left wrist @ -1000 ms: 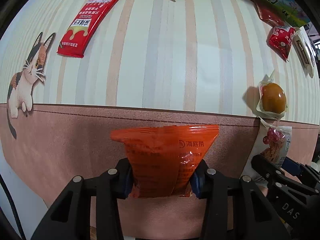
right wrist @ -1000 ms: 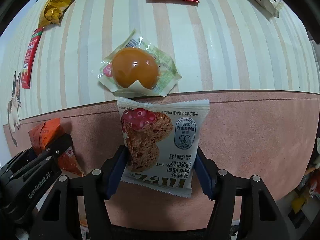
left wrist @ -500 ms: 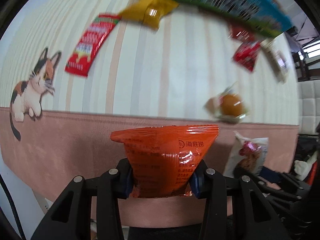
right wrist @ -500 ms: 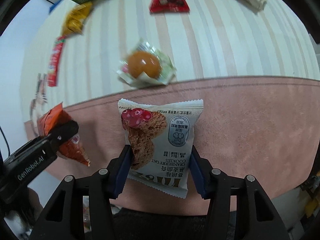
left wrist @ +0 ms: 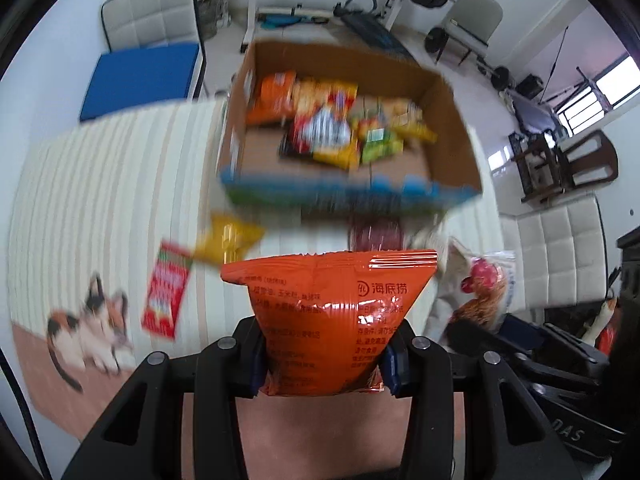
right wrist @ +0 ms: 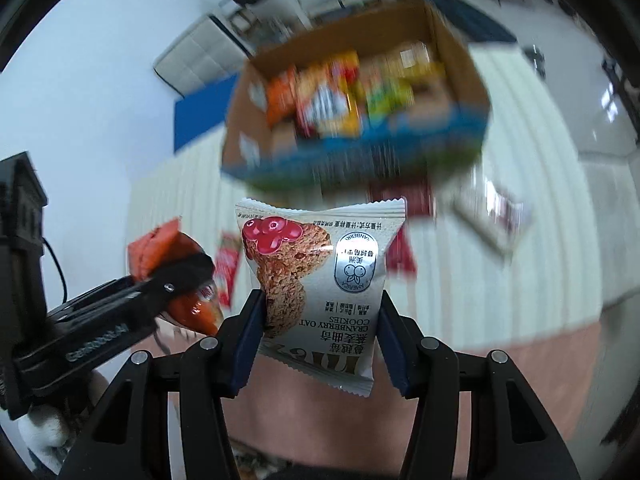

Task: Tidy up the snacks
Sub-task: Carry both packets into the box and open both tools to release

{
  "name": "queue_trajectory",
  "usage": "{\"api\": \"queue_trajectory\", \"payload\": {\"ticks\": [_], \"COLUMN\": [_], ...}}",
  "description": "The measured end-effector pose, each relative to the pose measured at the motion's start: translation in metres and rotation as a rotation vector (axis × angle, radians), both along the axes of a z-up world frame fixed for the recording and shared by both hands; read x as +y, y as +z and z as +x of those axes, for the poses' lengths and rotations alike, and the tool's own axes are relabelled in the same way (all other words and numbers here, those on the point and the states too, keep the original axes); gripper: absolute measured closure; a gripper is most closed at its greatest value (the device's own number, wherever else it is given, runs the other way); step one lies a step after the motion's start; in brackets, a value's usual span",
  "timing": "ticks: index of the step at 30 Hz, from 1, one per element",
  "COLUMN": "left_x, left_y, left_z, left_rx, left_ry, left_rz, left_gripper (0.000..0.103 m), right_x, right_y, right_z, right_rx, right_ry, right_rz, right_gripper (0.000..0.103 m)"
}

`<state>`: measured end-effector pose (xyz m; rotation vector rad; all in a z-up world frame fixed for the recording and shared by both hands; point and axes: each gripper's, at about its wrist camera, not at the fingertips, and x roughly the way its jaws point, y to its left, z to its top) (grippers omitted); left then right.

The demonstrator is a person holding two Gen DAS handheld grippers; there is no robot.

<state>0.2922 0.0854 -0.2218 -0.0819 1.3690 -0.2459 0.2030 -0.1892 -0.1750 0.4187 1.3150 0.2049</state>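
- Here, the left gripper [left wrist: 324, 360] is clamped on a crinkly orange foil snack bag [left wrist: 326, 316].
- The right gripper [right wrist: 320, 338] pinches a white cranberry oat cookie packet [right wrist: 320, 280].
- Beyond both, an open brown cardboard box [left wrist: 452, 120] holds blurred snacks.

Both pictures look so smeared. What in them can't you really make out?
- Left wrist view: packets inside the cardboard box are motion-blurred, labels unreadable.
- Left wrist view: orange packet hides the table behind it.
- Right wrist view: cookie packet covers the cloth behind; loose snacks on the cloth are smeared, unidentifiable.

Open-topped cardboard box [left wrist: 448, 92] ahead, snack packets [left wrist: 324, 128] heaped at back, front floor bare.
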Motion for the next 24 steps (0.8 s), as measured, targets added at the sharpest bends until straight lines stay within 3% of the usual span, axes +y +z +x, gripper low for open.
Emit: {"api": "queue_trajectory", "payload": {"ticks": [5,10,13,21,24], "left_x": [-0.021,-0.033,-0.041,-0.047,-0.044], "left_y": [0.006,-0.022,-0.055,-0.133,-0.152], "left_z": [0.085,0.151,0.184,0.206,0.204], "left_rx": [0.0,0.096,0.195,0.369,0.42], "left_ry": [0.0,0.017,0.013,0.009,0.015], "left_rz": [0.041,0.039,0.036,0.097,0.078], "left_gripper": [0.063,0.062,0.062,0.062,0.062], "right_x": [-0.012,-0.022,-0.023,-0.013,-0.011], "right_y": [0.025,0.01,-0.015,-0.092,-0.112], "right_z": [0.085,0.157,0.192,0.223,0.226], "right_rx": [-0.059,-0.029,0.015,0.152,0.182], "right_ry": [0.015,0.016,0.031,0.068,0.083], "right_rz": [-0.051,-0.072,-0.091,-0.123,-0.125], "right_gripper": [0.047,0.047,0.047,0.047,0.047]}}
